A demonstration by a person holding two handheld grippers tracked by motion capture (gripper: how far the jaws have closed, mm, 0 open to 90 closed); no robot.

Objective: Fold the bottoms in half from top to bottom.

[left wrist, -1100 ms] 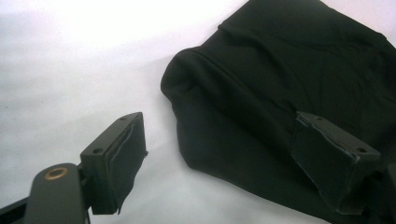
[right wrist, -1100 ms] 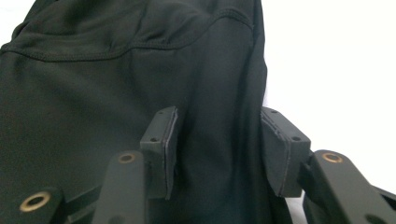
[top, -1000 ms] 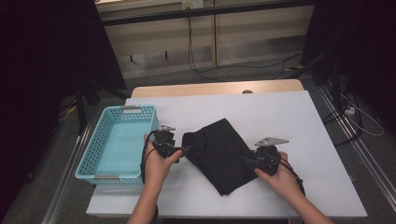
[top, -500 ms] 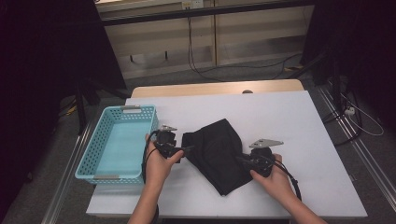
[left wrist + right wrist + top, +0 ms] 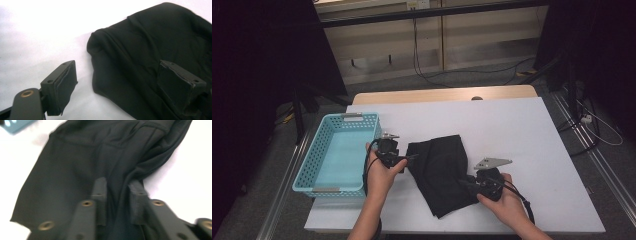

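Black cloth mid-table, right gripper pinching a raised fold at its near right edge; jaws just eased apart a little, fabric between them.
Left gripper spread wide, one jaw over the cloth's left edge, nothing clamped. Risk, as I judge it: thin fold slips from the loosened pinch, or cloth drags and bunches. White table; blue basket left; dim room, floor cables.

In the right gripper view, motion blur softens the black cloth, so whether the jaws pinch its fold cannot be told. The cloth runs past the frame's top and bottom edges. A turquoise basket is cut off at the corner.
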